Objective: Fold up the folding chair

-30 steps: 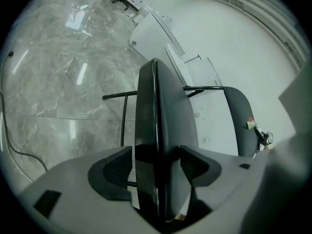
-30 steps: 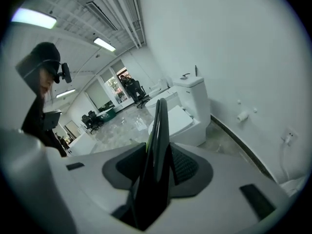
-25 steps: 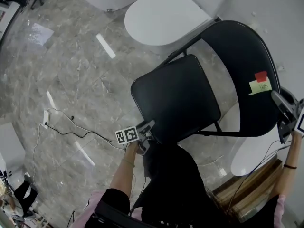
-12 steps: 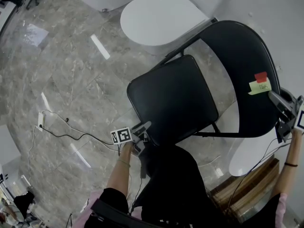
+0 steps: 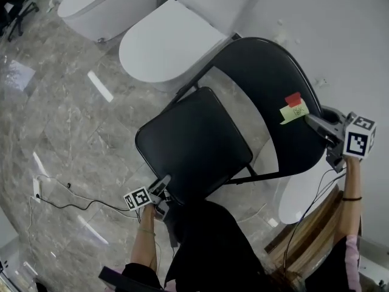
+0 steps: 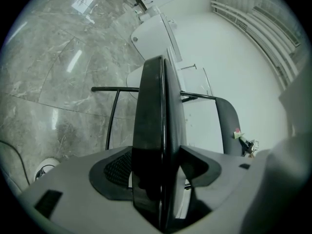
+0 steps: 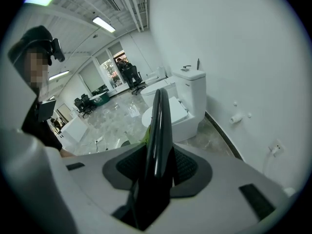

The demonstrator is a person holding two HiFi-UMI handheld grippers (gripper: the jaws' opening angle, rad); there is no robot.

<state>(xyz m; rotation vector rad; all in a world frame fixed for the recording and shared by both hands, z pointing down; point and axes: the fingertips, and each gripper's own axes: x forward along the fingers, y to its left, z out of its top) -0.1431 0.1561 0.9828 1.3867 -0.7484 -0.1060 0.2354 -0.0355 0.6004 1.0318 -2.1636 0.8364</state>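
Observation:
The black folding chair stands unfolded on the marble floor, its padded seat (image 5: 193,143) level and its curved backrest (image 5: 262,90) behind it. My left gripper (image 5: 161,191) is shut on the seat's front edge, which runs edge-on between the pads (image 6: 157,145). My right gripper (image 5: 323,128) is shut on the backrest's top rim (image 7: 158,126), next to a red and a yellow sticky note (image 5: 295,107). Thin black frame tubes (image 6: 113,116) show under the seat.
Two white toilets (image 5: 165,44) (image 5: 97,5) stand close behind the chair against the white wall. Another white toilet lid (image 5: 299,194) lies under the backrest at the right, beside wooden slats (image 5: 316,236). A black cable (image 5: 67,193) trails over the floor at the left.
The head view has swung, so the chair now sits further left and lower in the picture. Both grippers keep their holds, and the seat's angle looks the same.

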